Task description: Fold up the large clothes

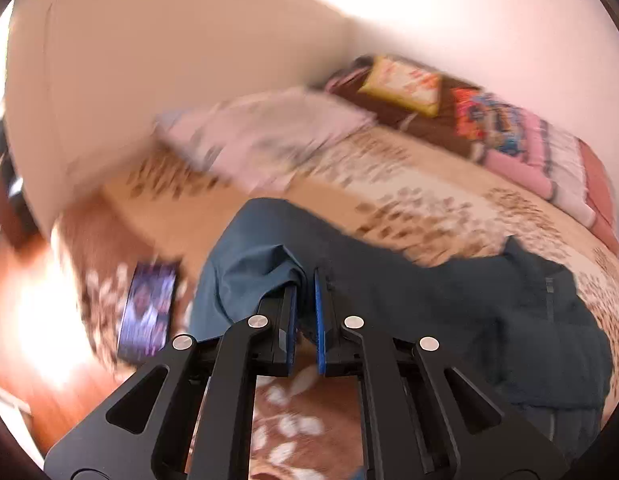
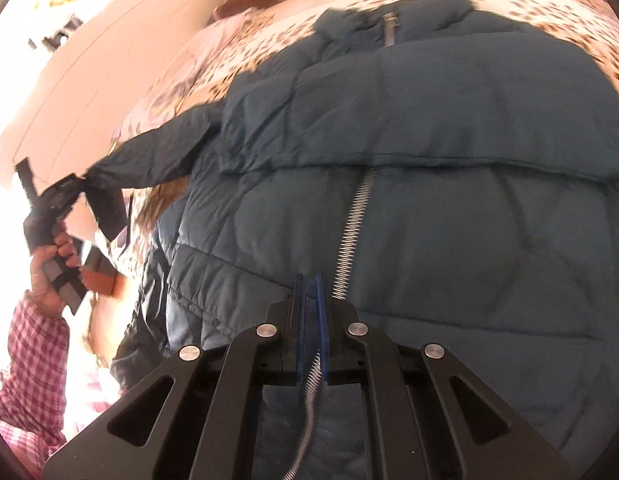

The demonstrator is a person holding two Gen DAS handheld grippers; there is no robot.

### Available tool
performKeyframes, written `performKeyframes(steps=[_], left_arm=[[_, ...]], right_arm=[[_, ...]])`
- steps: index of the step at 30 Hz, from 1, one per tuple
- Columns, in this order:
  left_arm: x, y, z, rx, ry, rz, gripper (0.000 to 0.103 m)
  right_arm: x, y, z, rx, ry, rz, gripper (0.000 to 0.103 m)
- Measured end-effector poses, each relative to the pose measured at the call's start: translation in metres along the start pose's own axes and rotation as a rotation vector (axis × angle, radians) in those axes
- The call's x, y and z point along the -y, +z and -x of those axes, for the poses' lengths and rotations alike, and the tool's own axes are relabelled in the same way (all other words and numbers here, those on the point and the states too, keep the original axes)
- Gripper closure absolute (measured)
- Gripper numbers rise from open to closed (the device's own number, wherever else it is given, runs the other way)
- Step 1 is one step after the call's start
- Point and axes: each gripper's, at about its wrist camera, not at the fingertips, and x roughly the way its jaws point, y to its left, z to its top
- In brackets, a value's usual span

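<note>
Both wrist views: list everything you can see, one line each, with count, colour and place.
Puffer jacket: one, dark teal, spread on the bed, silver zipper down its front.
Bedspread: one, cream with brown leaf print, under the jacket.
Folded cloth: one, pale pink, blurred, on the bed's far side.
Cushions: several, yellow, orange-patterned, pink, along the wall.
Floor: orange-brown, left of the bed.
Left hand-held gripper: black, blue pads, shut on the jacket's sleeve end.
Right hand-held gripper: black, blue pads, shut on the jacket's hem by the zipper.
Left hand: one, plaid sleeve, gripping the handle.
</note>
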Motion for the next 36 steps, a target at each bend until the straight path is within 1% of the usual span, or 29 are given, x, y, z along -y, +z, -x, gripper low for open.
performKeyframes(steps=[1, 4, 7, 10, 11, 13, 15, 16, 19, 23, 26, 27, 28, 29, 30, 31, 32, 34, 35, 36], left_arm=[[0.01, 0.005, 0.008, 0.021, -0.014, -0.028, 0.096], [0.063, 0.014, 0.042, 0.094, -0.089, -0.171, 0.096], [0.119, 0.003, 0.068, 0.134, -0.172, -0.321, 0.096], [0.167, -0.019, 0.08, 0.125, -0.25, -0.45, 0.096], [0.186, -0.031, 0.081, 0.101, -0.287, -0.495, 0.096], [0.215, -0.055, 0.078, 0.033, -0.346, -0.552, 0.096], [0.236, -0.077, 0.072, -0.031, -0.376, -0.596, 0.096], [0.244, -0.09, 0.066, -0.066, -0.38, -0.619, 0.096], [0.257, -0.115, 0.049, -0.152, -0.388, -0.635, 0.096], [0.266, -0.132, 0.033, -0.211, -0.373, -0.636, 0.096], [0.264, -0.139, 0.026, -0.254, -0.355, -0.642, 0.093], [0.264, -0.142, 0.025, -0.265, -0.353, -0.646, 0.088], [0.264, -0.144, 0.027, -0.281, -0.357, -0.656, 0.077], [0.266, -0.146, 0.028, -0.284, -0.357, -0.665, 0.069], [0.27, -0.148, 0.03, -0.282, -0.351, -0.676, 0.048], [0.27, -0.15, 0.035, -0.273, -0.343, -0.691, 0.033], [0.272, -0.151, 0.038, -0.266, -0.344, -0.7, 0.03], [0.274, -0.151, 0.044, -0.27, -0.358, -0.713, 0.029], [0.272, -0.152, 0.046, -0.287, -0.367, -0.712, 0.029], [0.271, -0.152, 0.048, -0.313, -0.379, -0.707, 0.026]], right_arm=[[0.005, -0.002, 0.006, 0.009, -0.004, -0.008, 0.095], [0.021, -0.007, 0.03, 0.046, -0.031, -0.036, 0.095], [0.036, -0.014, 0.055, 0.095, -0.061, -0.062, 0.095], [0.052, -0.022, 0.075, 0.135, -0.083, -0.08, 0.095], [0.058, -0.025, 0.079, 0.144, -0.089, -0.092, 0.095], [0.07, -0.03, 0.084, 0.152, -0.094, -0.118, 0.095], [0.08, -0.035, 0.087, 0.154, -0.09, -0.154, 0.095], [0.082, -0.038, 0.088, 0.156, -0.089, -0.162, 0.095], [0.088, -0.043, 0.093, 0.159, -0.09, -0.168, 0.095], [0.092, -0.047, 0.093, 0.15, -0.096, -0.177, 0.095], [0.095, -0.049, 0.092, 0.131, -0.092, -0.199, 0.095], [0.094, -0.049, 0.093, 0.132, -0.088, -0.196, 0.095], [0.093, -0.049, 0.093, 0.133, -0.091, -0.191, 0.095], [0.091, -0.048, 0.093, 0.131, -0.094, -0.182, 0.095], [0.09, -0.047, 0.092, 0.13, -0.097, -0.177, 0.095], [0.089, -0.047, 0.092, 0.129, -0.099, -0.173, 0.095], [0.089, -0.047, 0.092, 0.128, -0.096, -0.172, 0.095], [0.088, -0.046, 0.092, 0.131, -0.087, -0.171, 0.095], [0.088, -0.045, 0.091, 0.134, -0.082, -0.169, 0.095], [0.087, -0.045, 0.092, 0.138, -0.078, -0.167, 0.095]])
